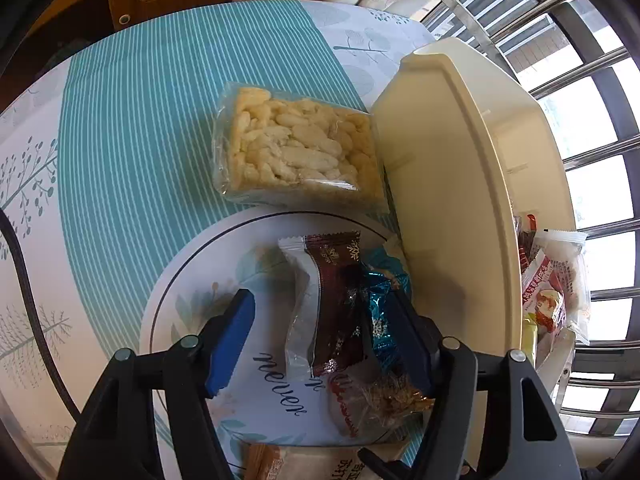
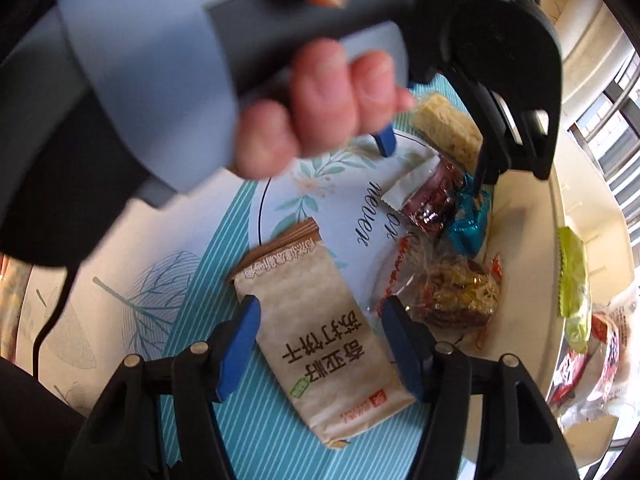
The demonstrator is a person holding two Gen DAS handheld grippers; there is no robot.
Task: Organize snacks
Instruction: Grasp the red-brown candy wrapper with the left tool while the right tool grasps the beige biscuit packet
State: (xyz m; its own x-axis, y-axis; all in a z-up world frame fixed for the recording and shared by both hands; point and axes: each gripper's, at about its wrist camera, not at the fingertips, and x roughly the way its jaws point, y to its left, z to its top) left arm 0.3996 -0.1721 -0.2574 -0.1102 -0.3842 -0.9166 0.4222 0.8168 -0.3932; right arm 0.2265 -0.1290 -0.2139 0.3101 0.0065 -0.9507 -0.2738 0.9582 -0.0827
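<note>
Step in hand: each gripper is lowered over one snack for pickup from the plate [image 1: 200,280] area; both pickups are judged not yet complete.

Left gripper [image 1: 332,344]: jaws are roughly half open, w/ the brown-and-white wrapper [image 1: 324,304] lying between them. Neither pad is seen pressing on it; the right pad sits against the teal candy wrapper [image 1: 380,312] just beside. Nothing is held yet. Risk: the teal piece is pinched along w/ the brown one. The jaws are best centred on the brown wrapper alone before closing.

Right gripper [image 2: 320,344]: jaws are about half open, straddling the tan cracker packet [image 2: 320,340]. The left pad is at or very near the packet edge; contact can't be confirmed, and the right pad stands apart. The packet lies part on the plate rim, part on the striped tablecloth [image 2: 208,240], slanted across the jaws. The grip is best squared to the packet's short width, then closed gently, as crackers are judged brittle.

Other items: the clear bag of puffed snacks [image 1: 296,152] lies beyond the plate, touching the cream bin [image 1: 448,152] on the right, where more packets [image 1: 556,280] are already stored. The bin is judged the drop point. The clear nut-snack packet [image 2: 452,292] remains on the plate, near right.
</note>
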